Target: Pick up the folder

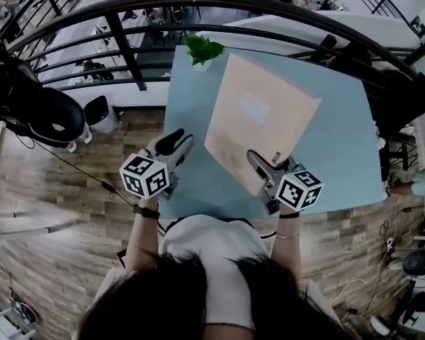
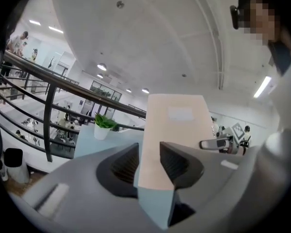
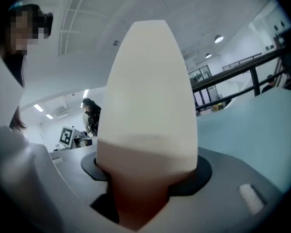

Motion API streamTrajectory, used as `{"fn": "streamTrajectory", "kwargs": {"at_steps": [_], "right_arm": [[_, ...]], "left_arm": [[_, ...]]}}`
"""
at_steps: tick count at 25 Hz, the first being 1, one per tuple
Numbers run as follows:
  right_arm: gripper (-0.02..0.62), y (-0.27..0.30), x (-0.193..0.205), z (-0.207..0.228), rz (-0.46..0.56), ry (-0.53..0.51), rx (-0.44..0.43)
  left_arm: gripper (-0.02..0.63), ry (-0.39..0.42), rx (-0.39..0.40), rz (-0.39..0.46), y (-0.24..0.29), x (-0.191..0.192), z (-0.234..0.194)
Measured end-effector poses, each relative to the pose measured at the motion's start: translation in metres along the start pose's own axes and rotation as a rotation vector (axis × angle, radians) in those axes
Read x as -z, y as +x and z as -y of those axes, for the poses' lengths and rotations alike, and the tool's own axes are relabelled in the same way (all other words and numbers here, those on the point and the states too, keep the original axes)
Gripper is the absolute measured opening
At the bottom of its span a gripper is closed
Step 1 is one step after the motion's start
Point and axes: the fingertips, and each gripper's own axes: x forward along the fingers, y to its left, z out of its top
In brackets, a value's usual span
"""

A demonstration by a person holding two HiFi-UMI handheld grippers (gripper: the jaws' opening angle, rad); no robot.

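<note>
A beige folder [image 1: 262, 119] with a pale label is lifted off the light blue table [image 1: 340, 147] and tilts up away from me. My right gripper [image 1: 258, 165] is shut on the folder's near edge; in the right gripper view the folder [image 3: 150, 106] bulges up between its jaws [image 3: 148, 178]. My left gripper [image 1: 183, 142] hovers by the folder's near left corner. In the left gripper view the folder [image 2: 177, 130] shows face-on in the gap of that gripper [image 2: 149, 161]. A thin strip of blue separates it from the left pad, so the jaws stand open.
A small potted plant [image 1: 203, 50] stands at the table's far edge. A dark metal railing [image 1: 127, 48] curves behind the table. Black equipment [image 1: 35, 112] hangs at the left, with a small bin [image 1: 99, 112] on the wooden floor.
</note>
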Motion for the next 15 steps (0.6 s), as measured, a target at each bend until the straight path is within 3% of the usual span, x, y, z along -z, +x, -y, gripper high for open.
{"fn": "streamTrajectory", "kwargs": {"at_steps": [8,15], "right_arm": [[0.285,-0.007,-0.021,0.002,0.076,-0.265,0.190],[0.281,-0.007,-0.019,0.002,0.096,-0.304,0.230]], "left_arm": [[0.142,0.077,-0.020,0.056,0.003,-0.010,0.013],[0.110,0.122,-0.050,0.056,0.000,-0.007,0.015]]}}
